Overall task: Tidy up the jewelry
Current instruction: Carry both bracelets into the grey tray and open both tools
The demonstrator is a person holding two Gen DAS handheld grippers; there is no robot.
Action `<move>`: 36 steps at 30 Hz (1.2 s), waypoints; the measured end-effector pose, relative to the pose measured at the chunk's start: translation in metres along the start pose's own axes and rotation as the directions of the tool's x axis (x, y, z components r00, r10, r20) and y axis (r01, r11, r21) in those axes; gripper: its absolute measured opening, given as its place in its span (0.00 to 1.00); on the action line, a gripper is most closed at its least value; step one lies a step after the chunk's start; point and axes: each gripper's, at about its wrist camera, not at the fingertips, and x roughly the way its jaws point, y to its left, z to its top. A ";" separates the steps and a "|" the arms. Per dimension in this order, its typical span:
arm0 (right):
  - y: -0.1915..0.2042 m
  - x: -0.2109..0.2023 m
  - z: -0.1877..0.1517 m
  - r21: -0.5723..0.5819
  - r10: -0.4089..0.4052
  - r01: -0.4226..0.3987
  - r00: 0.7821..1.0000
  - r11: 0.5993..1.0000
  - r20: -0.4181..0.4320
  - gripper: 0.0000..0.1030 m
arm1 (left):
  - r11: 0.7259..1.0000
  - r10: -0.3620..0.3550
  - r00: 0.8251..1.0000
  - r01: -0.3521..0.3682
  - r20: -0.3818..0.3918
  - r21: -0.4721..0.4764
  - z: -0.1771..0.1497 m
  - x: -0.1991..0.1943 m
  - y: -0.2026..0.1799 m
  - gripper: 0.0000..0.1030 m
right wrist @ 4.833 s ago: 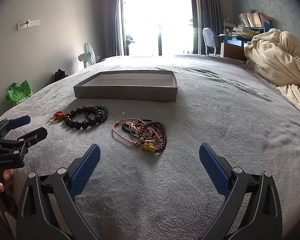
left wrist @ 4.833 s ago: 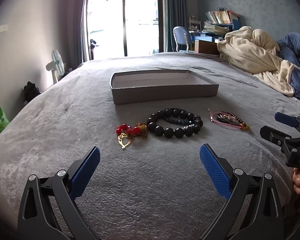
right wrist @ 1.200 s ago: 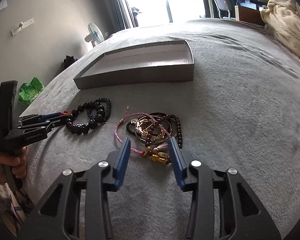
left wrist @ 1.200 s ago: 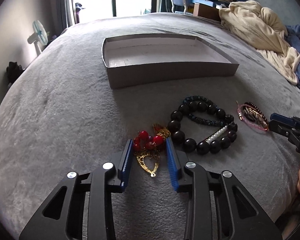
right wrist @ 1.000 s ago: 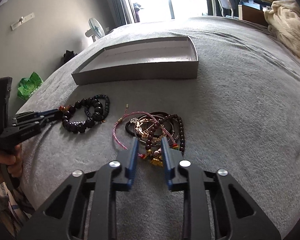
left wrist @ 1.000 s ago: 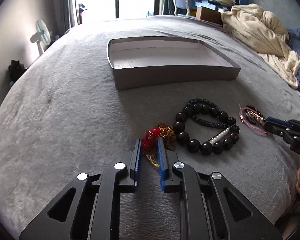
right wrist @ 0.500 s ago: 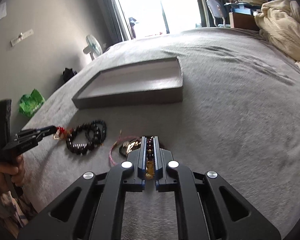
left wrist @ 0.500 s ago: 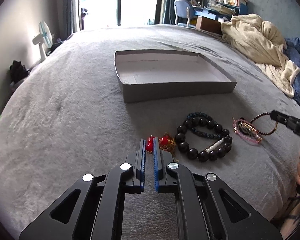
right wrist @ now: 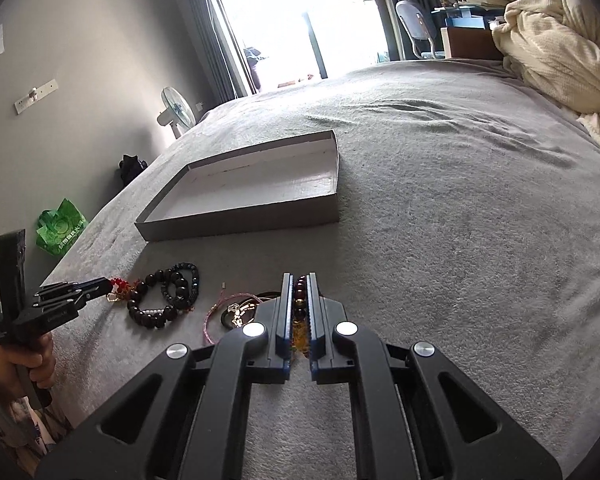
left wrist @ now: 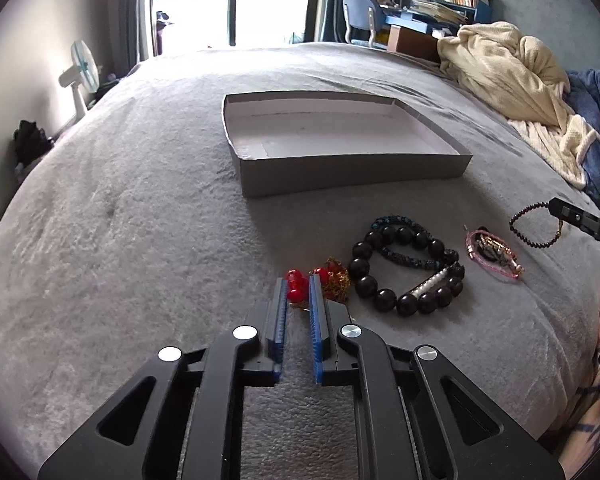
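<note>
My left gripper (left wrist: 297, 282) is shut on the red-bead and gold-chain piece (left wrist: 296, 285), held just above the grey bed cover. My right gripper (right wrist: 299, 282) is shut on a dark maroon bead bracelet (right wrist: 299, 292) with a gold charm; in the left wrist view that bracelet (left wrist: 534, 226) hangs from the right gripper (left wrist: 554, 205) above the bed. A large black bead bracelet (left wrist: 406, 266) with a blue braided band and a pink cord bundle (left wrist: 494, 254) lie on the bed. An open, empty grey box (left wrist: 340, 168) stands beyond them.
A cream blanket (left wrist: 512, 72) and blue bedding are heaped at the right of the bed. A fan (left wrist: 82, 70) and a green bag (right wrist: 60, 226) stand off the bed's left side. A chair and a desk with books are at the far end.
Both grippers closed on their pieces and lifted them: the left on the red-bead piece, the right on the maroon bracelet, now pulled clear of the pink cord bundle.
</note>
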 end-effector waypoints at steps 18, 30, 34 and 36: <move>0.003 -0.014 0.025 0.003 0.020 -0.020 0.998 1.000 0.058 0.06 | 1.000 -0.015 0.991 0.014 0.133 0.014 0.032 -0.049 0.003 0.08; 0.015 -0.012 0.067 -0.022 0.046 -0.044 0.995 0.999 0.094 0.06 | 0.998 -0.019 0.972 0.006 0.236 0.058 0.087 -0.076 -0.009 0.08; 0.021 0.003 0.079 -0.034 0.051 -0.049 0.996 0.998 0.076 0.06 | 0.998 -0.030 0.967 0.013 0.255 0.069 0.107 -0.076 -0.015 0.08; 0.023 0.011 0.084 -0.036 0.053 -0.051 0.996 0.998 0.067 0.06 | 0.997 -0.037 0.965 0.017 0.261 0.076 0.117 -0.073 -0.018 0.08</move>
